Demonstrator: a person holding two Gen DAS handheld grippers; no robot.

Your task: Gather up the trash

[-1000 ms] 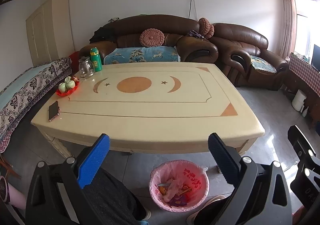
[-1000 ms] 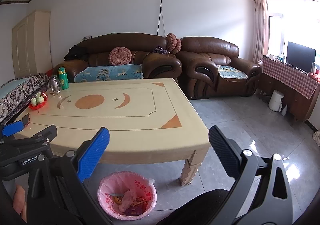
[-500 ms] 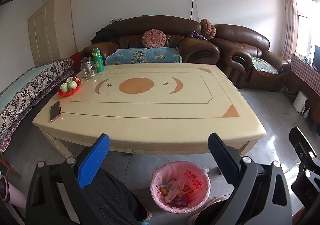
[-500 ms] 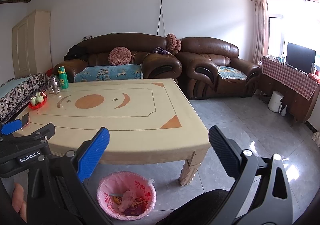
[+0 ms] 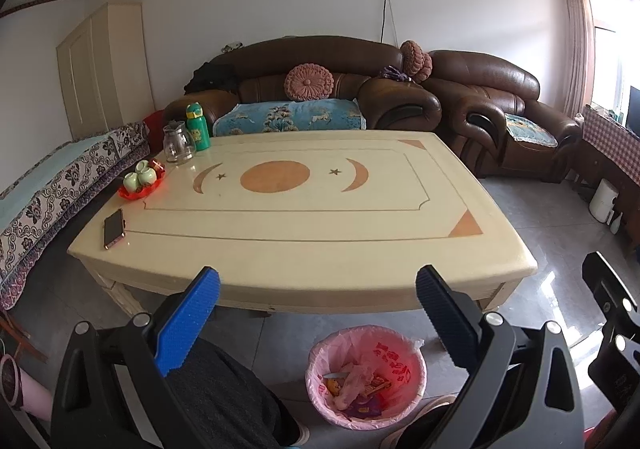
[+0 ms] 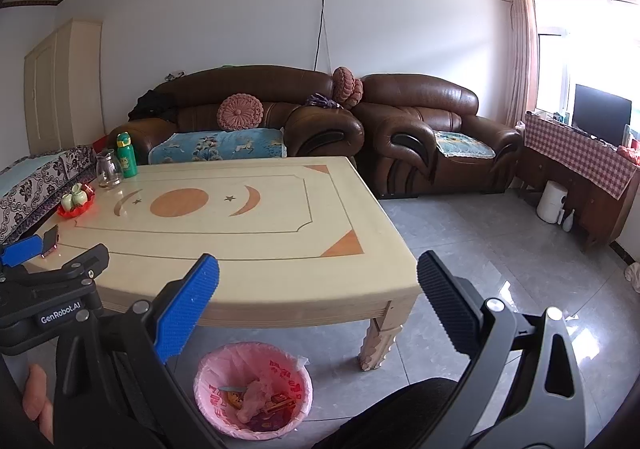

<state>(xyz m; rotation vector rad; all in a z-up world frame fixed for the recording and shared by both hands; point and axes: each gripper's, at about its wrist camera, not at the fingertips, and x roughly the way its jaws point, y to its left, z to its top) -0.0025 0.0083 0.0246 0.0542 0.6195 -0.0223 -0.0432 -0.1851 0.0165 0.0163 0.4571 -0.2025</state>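
A pink-lined trash bin (image 5: 366,375) stands on the floor just in front of the cream table (image 5: 304,249), with wrappers and crumpled plastic inside; the right wrist view shows the bin (image 6: 253,389) too. My left gripper (image 5: 318,313) hangs open above the bin and the table's near edge, nothing between its fingers. My right gripper (image 6: 318,313) is also open and holds nothing, level with the table's near right corner. The left gripper's body (image 6: 48,289) shows at the left of the right wrist view.
On the table's left end lie a phone (image 5: 114,228), a red tray of green cups (image 5: 141,179), a glass jug (image 5: 178,143) and a green bottle (image 5: 198,126). Brown sofas (image 5: 320,89) stand behind. A person's dark-clothed knee (image 5: 224,397) is beside the bin. Grey floor (image 6: 480,249) spreads to the right.
Both views have drifted very slightly; the left wrist camera rose a little, so the bin sits lower in its frame. Both grippers stay open and nothing was picked up.
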